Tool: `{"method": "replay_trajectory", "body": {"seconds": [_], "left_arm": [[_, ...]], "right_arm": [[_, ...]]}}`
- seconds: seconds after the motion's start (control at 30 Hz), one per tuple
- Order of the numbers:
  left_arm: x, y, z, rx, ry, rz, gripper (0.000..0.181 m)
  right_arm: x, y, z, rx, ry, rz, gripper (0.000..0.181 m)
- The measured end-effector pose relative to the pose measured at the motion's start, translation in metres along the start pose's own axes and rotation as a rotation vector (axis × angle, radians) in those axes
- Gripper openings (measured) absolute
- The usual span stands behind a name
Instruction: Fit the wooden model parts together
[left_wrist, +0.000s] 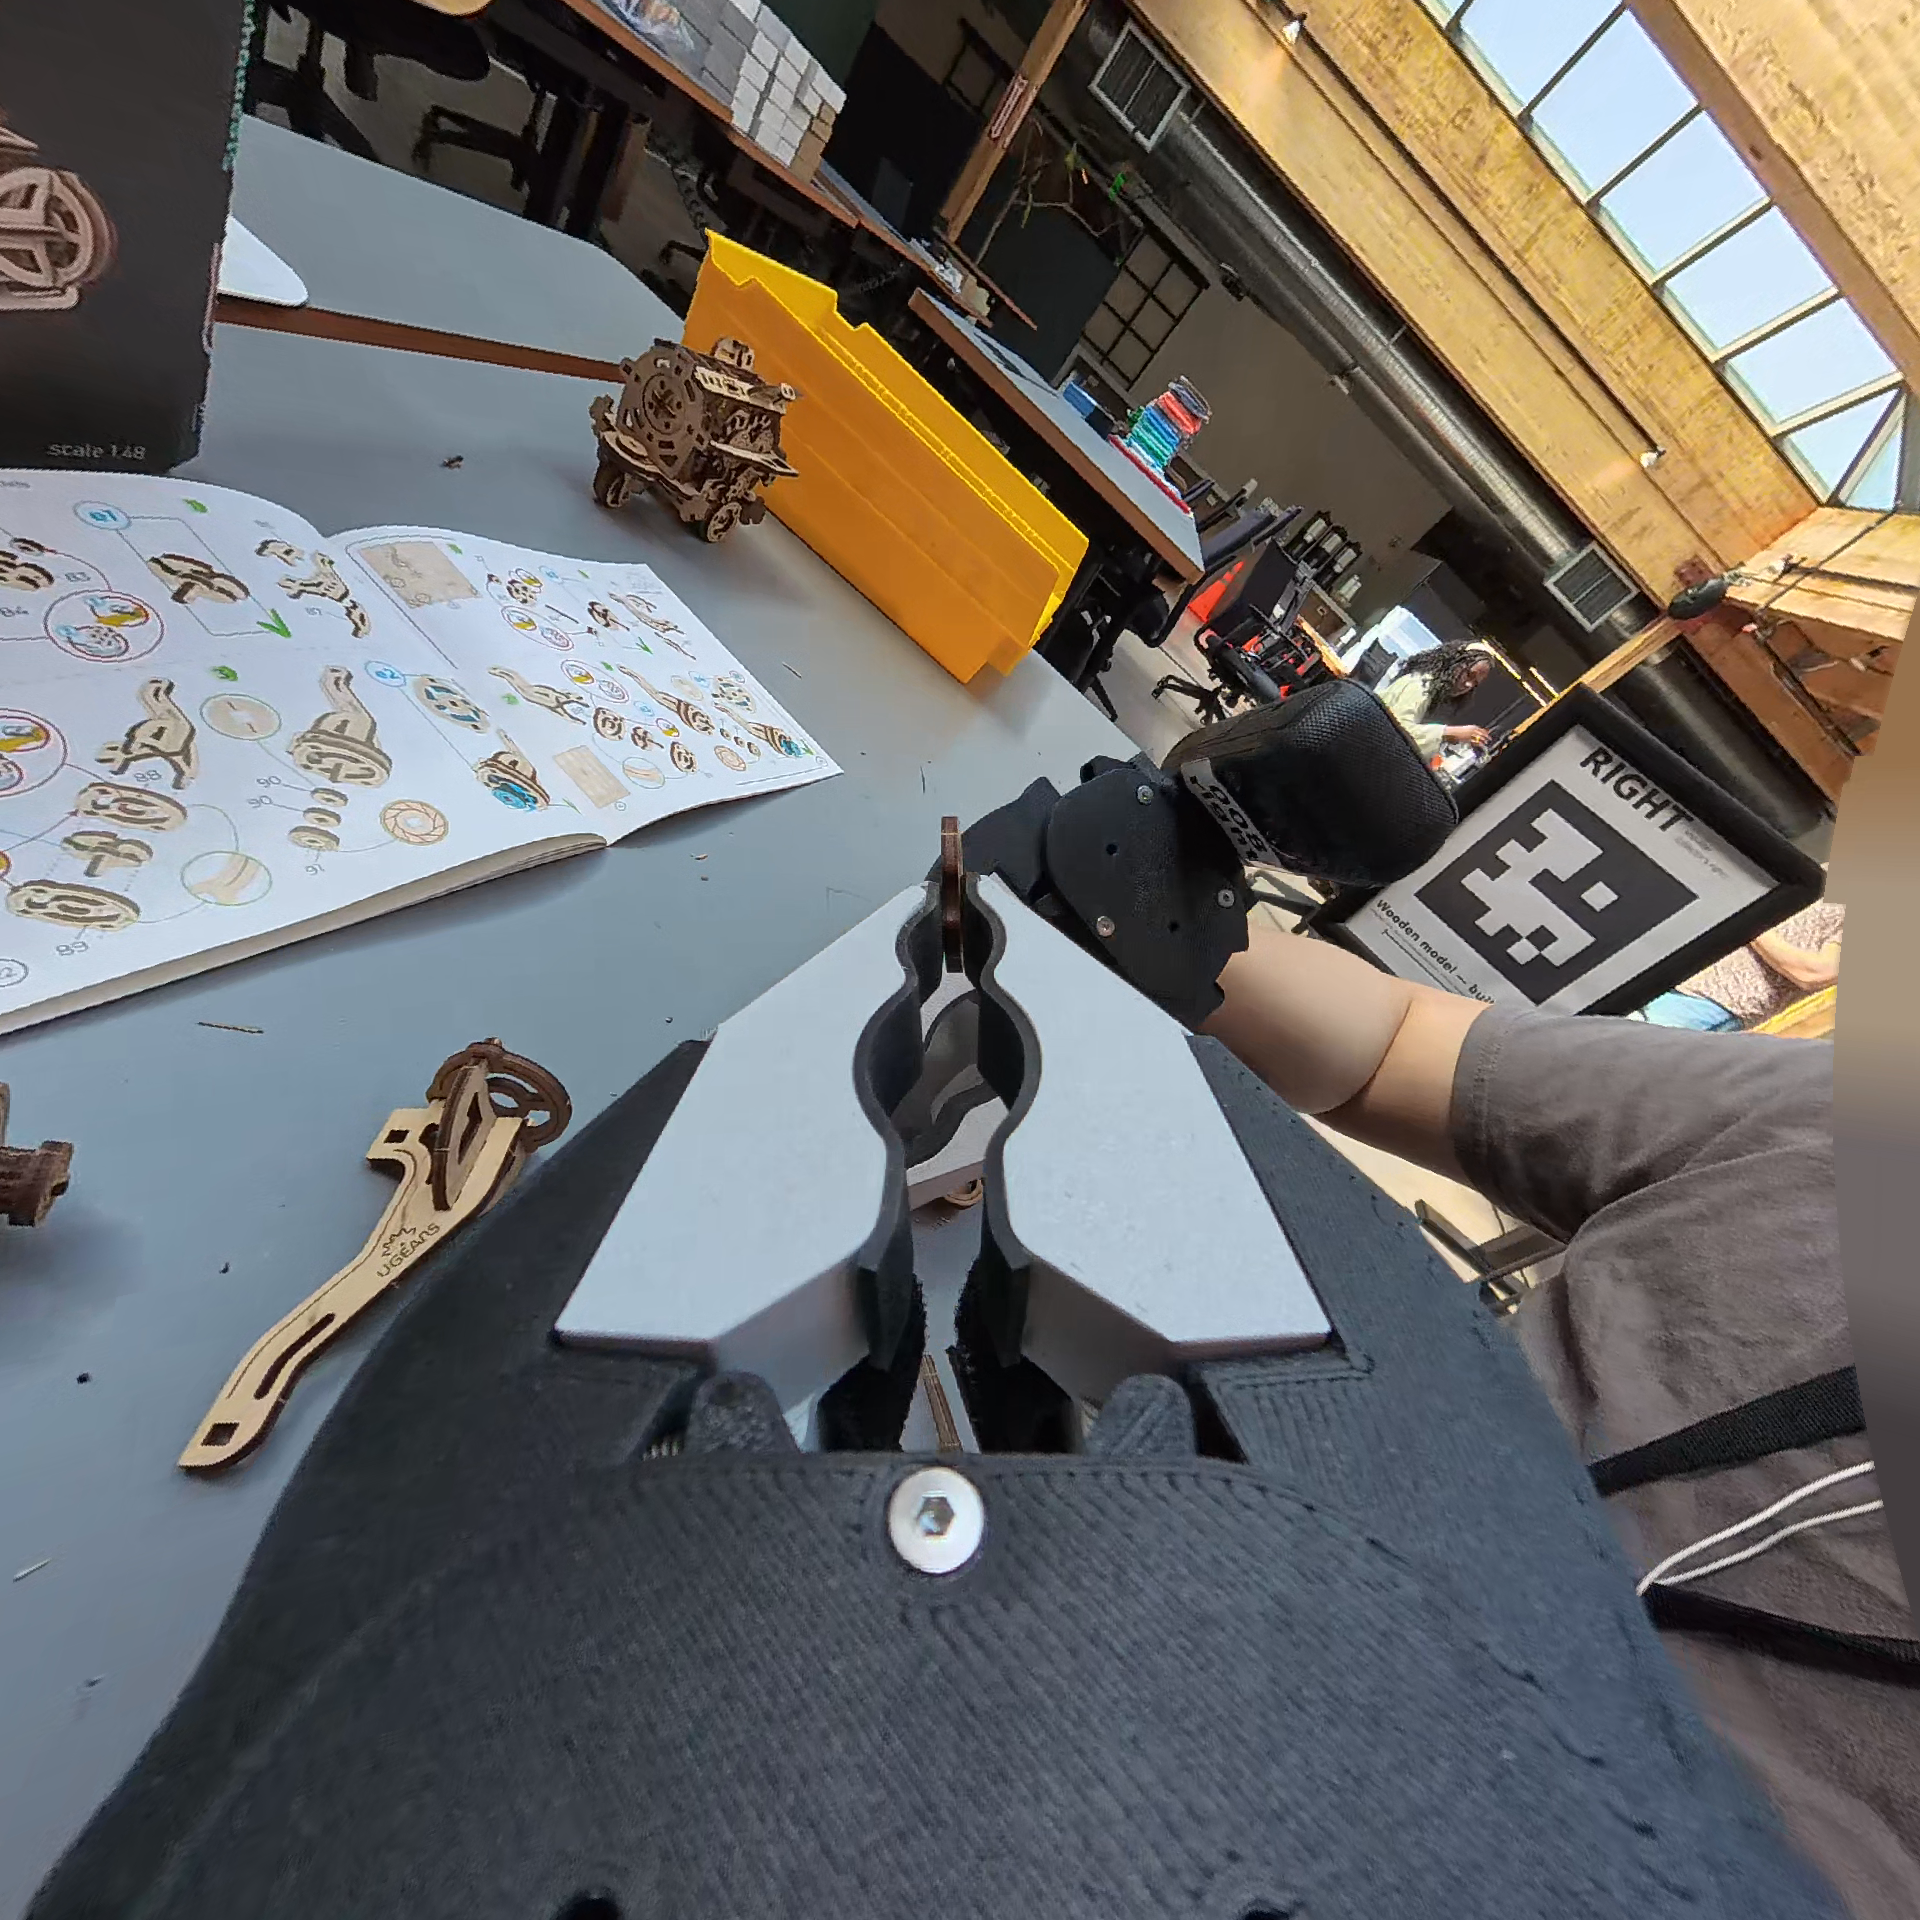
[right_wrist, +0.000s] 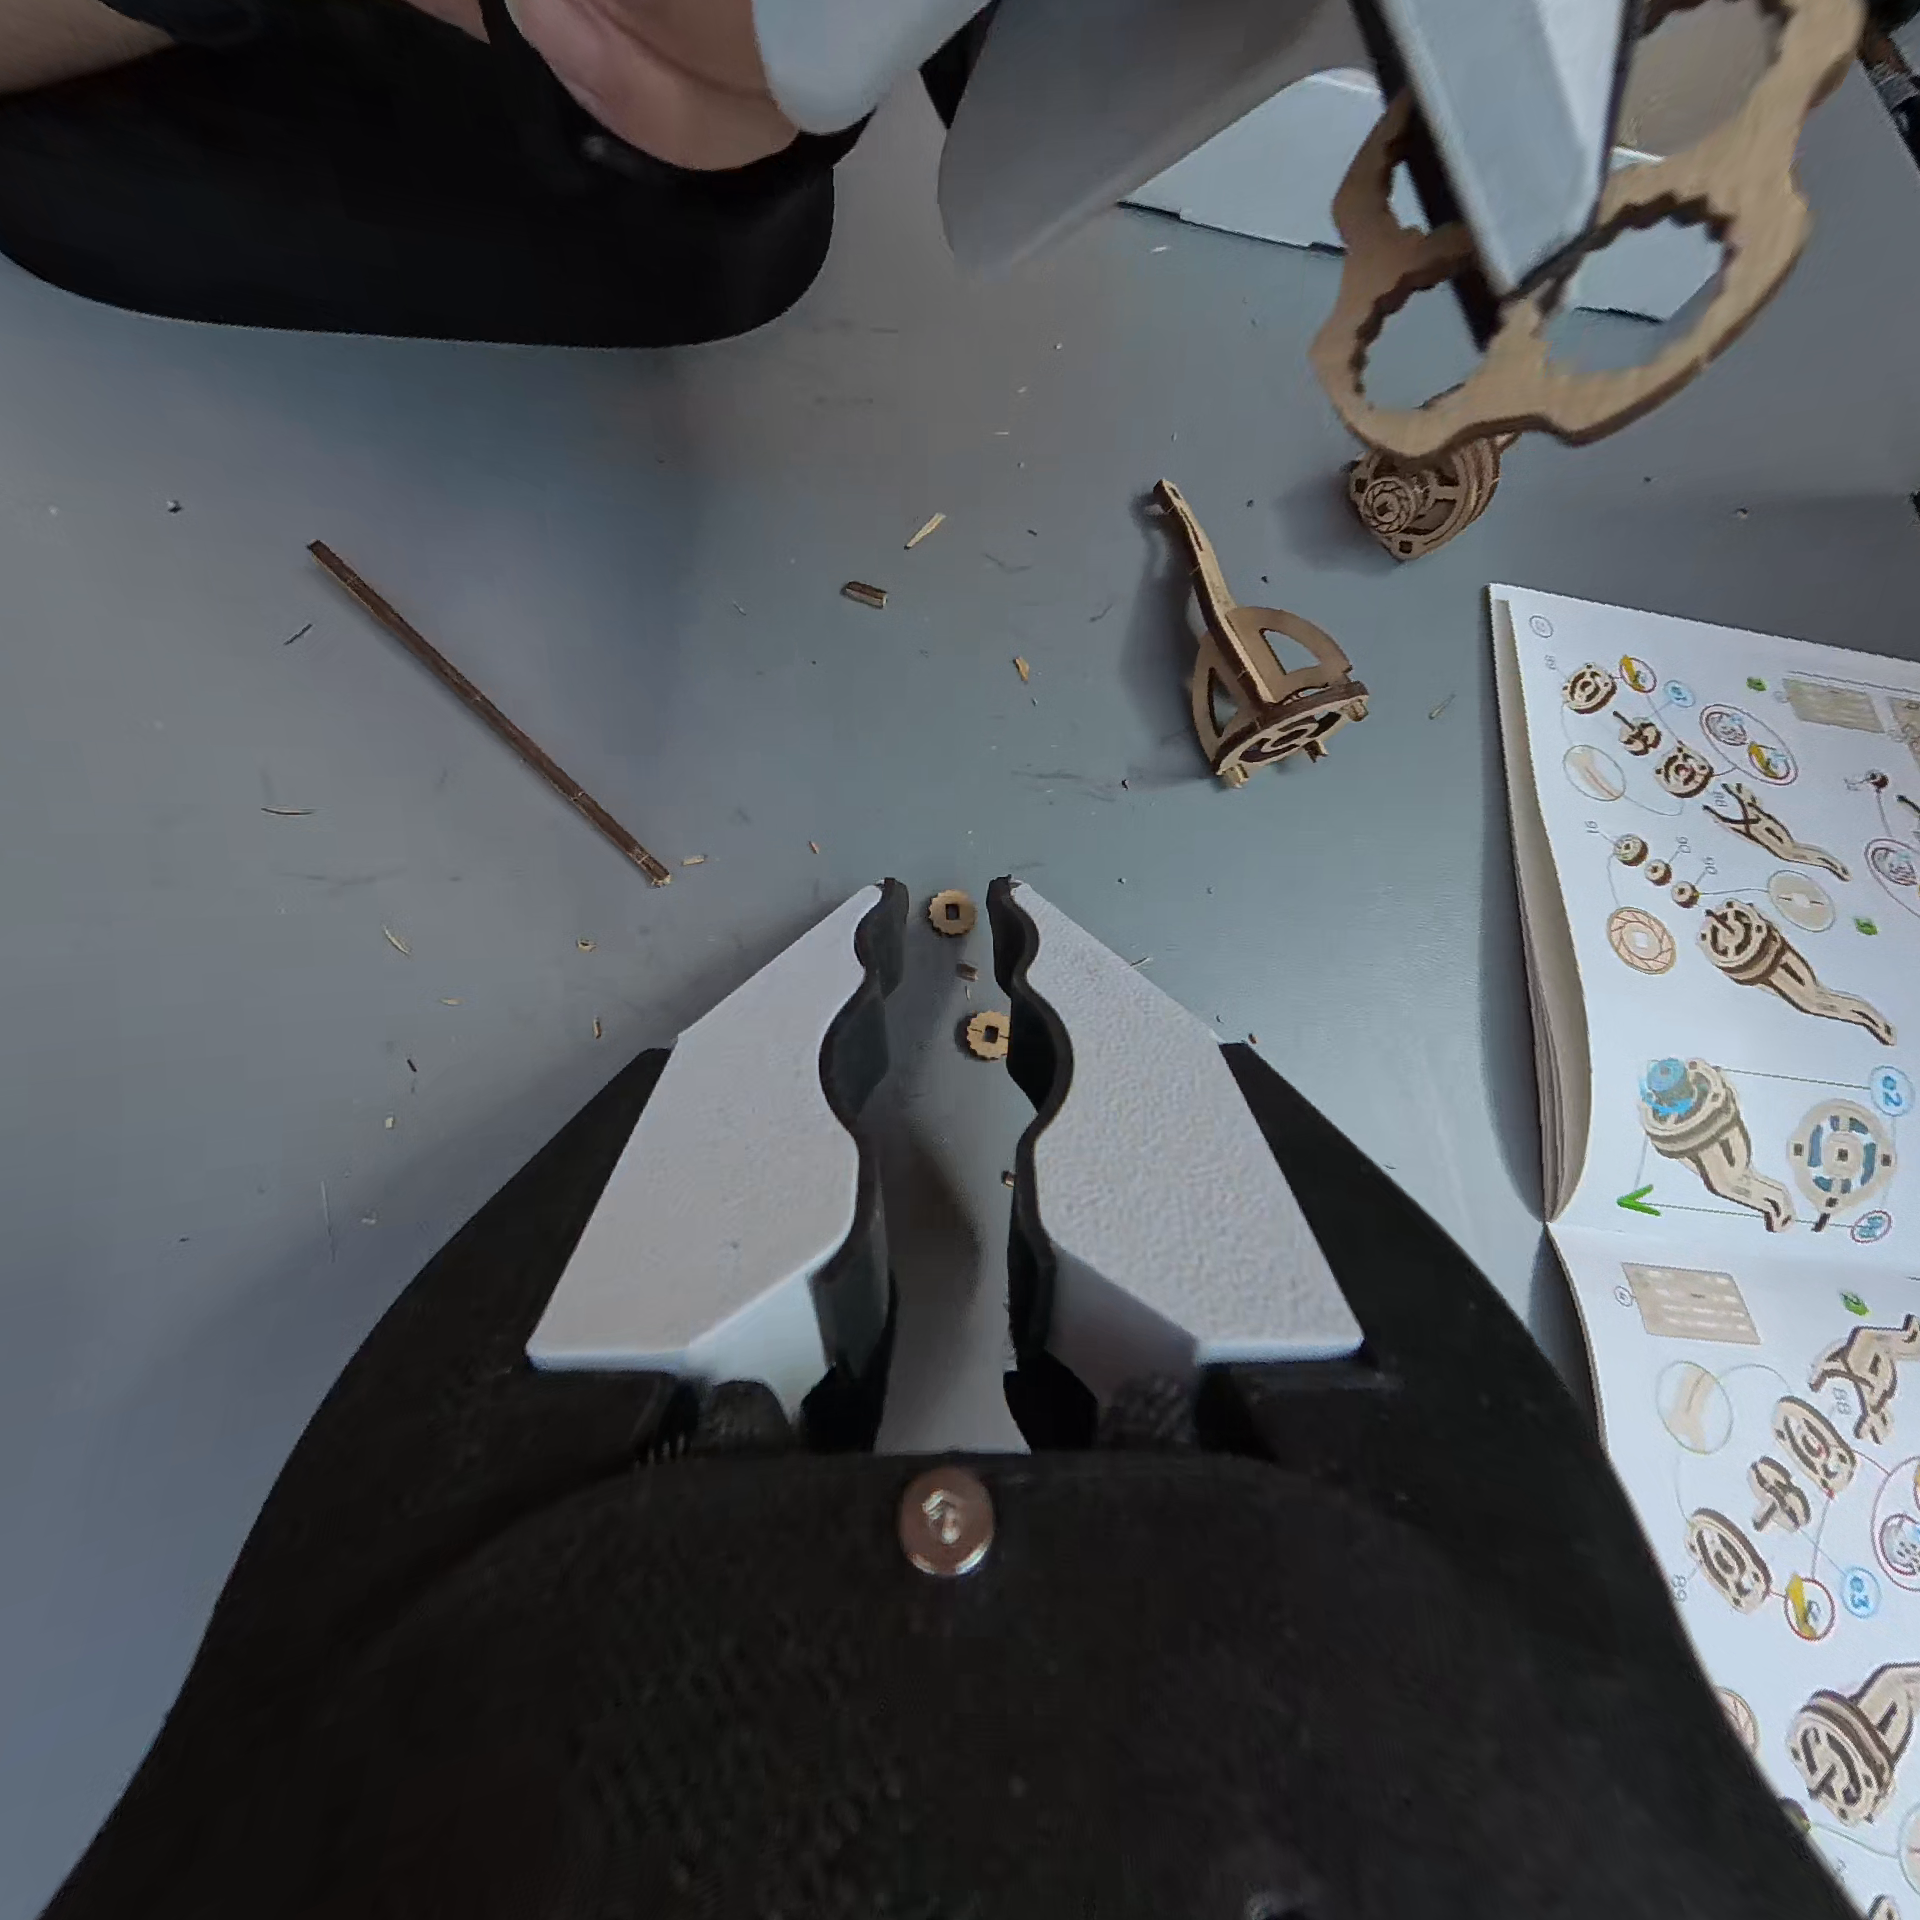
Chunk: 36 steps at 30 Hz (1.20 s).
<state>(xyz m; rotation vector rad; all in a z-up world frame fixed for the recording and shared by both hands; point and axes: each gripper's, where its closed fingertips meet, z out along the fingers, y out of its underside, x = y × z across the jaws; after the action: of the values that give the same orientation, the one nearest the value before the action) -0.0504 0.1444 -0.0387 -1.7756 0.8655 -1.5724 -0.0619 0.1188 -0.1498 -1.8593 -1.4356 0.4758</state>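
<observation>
My left gripper (left_wrist: 951, 896) is shut on a thin flat wooden plate (left_wrist: 951, 847), seen edge-on between its tips. In the right wrist view that plate (right_wrist: 1475, 421) hangs at the top right, with round toothed holes, pinched by the left gripper's fingers (right_wrist: 1496, 156). My right gripper (right_wrist: 943, 894) is open and points down at the grey table (right_wrist: 520, 1039). A small wooden gear (right_wrist: 951, 912) lies between its tips. A second small gear (right_wrist: 985, 1036) lies between the jaws farther back.
A wooden lever sub-assembly (right_wrist: 1262, 675) (left_wrist: 416, 1216) and a round sub-assembly (right_wrist: 1423, 499) lie on the table, with a thin stick (right_wrist: 483, 712). An open instruction booklet (right_wrist: 1714, 1039) (left_wrist: 364, 707), a built model (left_wrist: 691, 436), a yellow bin (left_wrist: 894, 457) and a black box (left_wrist: 104, 229) are nearby. My hands' fingertips stand some 11 cm from each other. The thin stick (right_wrist: 483, 712) is about 9 cm from my right fingertips.
</observation>
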Motion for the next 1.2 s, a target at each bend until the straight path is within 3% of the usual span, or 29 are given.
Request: {"method": "replay_trajectory", "body": {"seconds": [0.03, 0.3, 0.47, 0.6, 0.7, 0.93, 1.1, 1.2], "left_arm": [[0.000, -0.001, -0.001, 0.005, -0.008, 0.008, 0.000], [0.002, -0.004, -0.007, 0.003, 0.005, 0.006, 0.000], [0.002, 0.009, -0.003, -0.098, -0.026, 0.124, 0.000], [0.017, 0.011, -0.003, -0.116, 0.045, 0.256, 0.000], [0.005, 0.026, -0.001, -0.205, -0.022, 0.300, 0.000], [-0.022, 0.095, -0.008, -0.615, -0.114, 0.069, 0.000], [-0.024, 0.108, -0.028, -0.730, -0.151, 0.064, 0.000], [-0.021, 0.097, -0.041, -0.699, -0.170, 0.098, 0.000]], "right_arm": [[-0.001, 0.001, 0.003, -0.014, -0.007, 0.005, 0.015], [0.005, 0.007, 0.002, 0.002, -0.069, 0.204, 0.009], [0.007, -0.009, -0.032, 0.231, -0.416, 0.692, 0.007], [-0.004, -0.019, -0.063, 0.348, -0.689, 0.867, 0.007], [-0.005, -0.021, -0.074, 0.367, -0.806, 0.965, 0.006], [0.010, -0.012, -0.080, 0.401, -0.748, 0.971, 0.007], [0.014, -0.011, -0.082, 0.409, -0.735, 0.964, 0.007], [0.010, -0.008, -0.079, 0.379, -0.734, 0.950, 0.007]]}}
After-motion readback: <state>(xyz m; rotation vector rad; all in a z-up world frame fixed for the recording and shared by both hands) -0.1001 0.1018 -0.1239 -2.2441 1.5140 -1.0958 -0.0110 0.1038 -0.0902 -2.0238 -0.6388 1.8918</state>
